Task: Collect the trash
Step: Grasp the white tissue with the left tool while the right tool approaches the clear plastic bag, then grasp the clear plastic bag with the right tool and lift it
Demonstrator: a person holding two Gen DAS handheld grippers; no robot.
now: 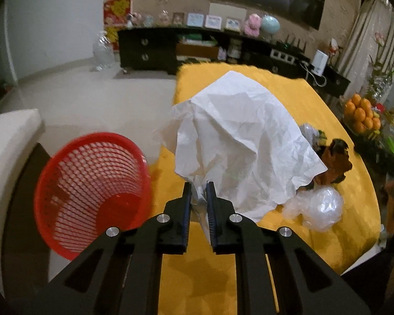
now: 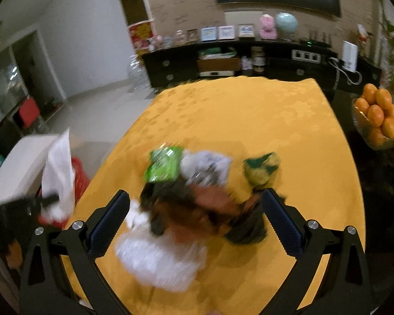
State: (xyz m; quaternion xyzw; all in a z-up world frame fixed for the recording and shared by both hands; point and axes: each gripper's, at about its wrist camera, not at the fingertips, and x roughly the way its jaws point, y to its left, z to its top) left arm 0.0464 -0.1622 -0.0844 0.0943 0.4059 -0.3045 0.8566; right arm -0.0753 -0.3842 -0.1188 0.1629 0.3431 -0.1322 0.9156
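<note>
A: White paper sheet [image 1: 239, 141] — large, crumpled, creased all over, hanging in loose folds. Lifted off the yellow tablecloth [image 1: 289, 97], near the table's left edge.

B: Pinched how?

A: By a bunched lower corner, between the pads of the left gripper [image 1: 199, 193]. Jaws pressed almost together on that wad. Seen from the right wrist as a pale blurred flap [image 2: 59, 168] at far left, over the red basket [image 2: 80, 176].

B: Basket position?

A: Beside the table, just left of the cloth's edge; red plastic mesh [image 1: 92, 186], mouth open toward the lens, nothing visible inside. Paper not over its mouth in the left view, rather to its right.

B: Other trash?

A: Clump on the cloth, partly behind the sheet. Clear crinkled plastic bag [image 1: 317, 207], just beside the sheet's lower right edge. Brown-and-black wrapper [image 1: 336, 160] behind it. From the right wrist, all smeared by blur: green packet [image 2: 164, 162], white printed packet [image 2: 207, 166], brown-black heap [image 2: 197, 207], clear plastic [image 2: 160, 260] nearest, yellow-green ball [image 2: 261, 169] slightly apart to the right.

B: Right gripper?

A: Spread wide [image 2: 194, 220], fingers either side of the heap. Contact with the heap: cannot tell through blur.

B: Surroundings?

A: Oranges in a bowl [image 2: 378, 115] off the table's right; dark sideboard [image 1: 149, 50] along the far wall.
</note>
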